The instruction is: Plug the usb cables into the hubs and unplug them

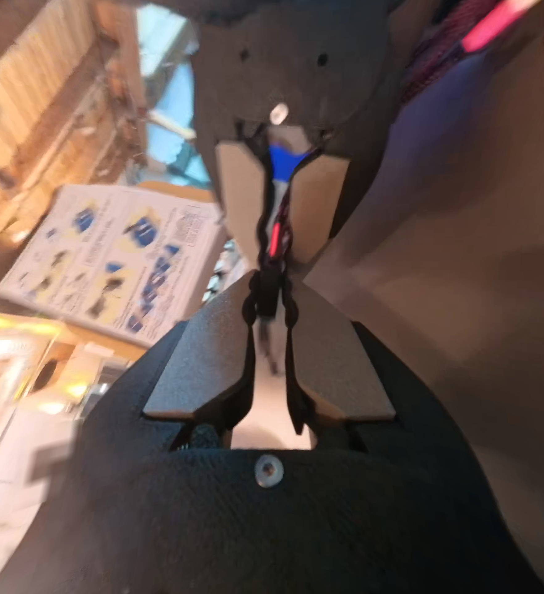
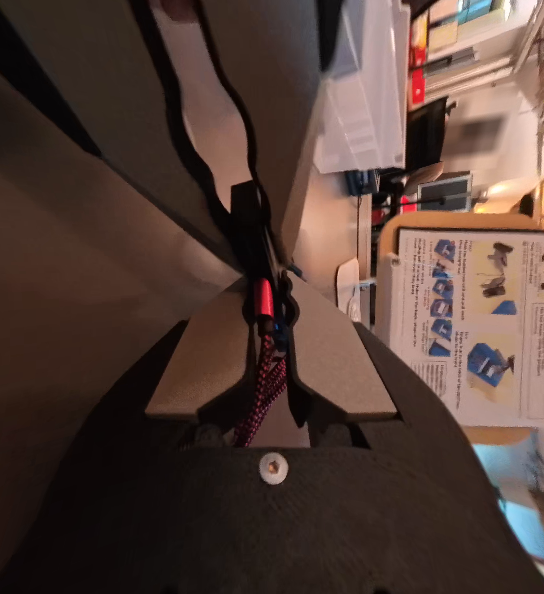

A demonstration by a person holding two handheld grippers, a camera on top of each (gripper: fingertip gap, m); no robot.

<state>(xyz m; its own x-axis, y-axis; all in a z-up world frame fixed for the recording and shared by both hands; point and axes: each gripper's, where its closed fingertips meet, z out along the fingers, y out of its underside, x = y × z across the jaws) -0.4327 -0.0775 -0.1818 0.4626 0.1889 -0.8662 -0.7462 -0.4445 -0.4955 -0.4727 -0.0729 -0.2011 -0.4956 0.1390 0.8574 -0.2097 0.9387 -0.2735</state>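
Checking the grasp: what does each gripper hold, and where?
Right gripper pinches the red cable by its red plug. Left gripper clamps a black piece, too blurred to identify.

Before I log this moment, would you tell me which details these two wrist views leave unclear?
- Left wrist view: whether the black connector in the left tongs is seated in the red plug; motion blur and the facing tongs hide the joint.
- Right wrist view: the tip of the red plug is covered by the right tongs; its braided cable runs out of sight behind them.
- Both views: no hub body is identifiable.
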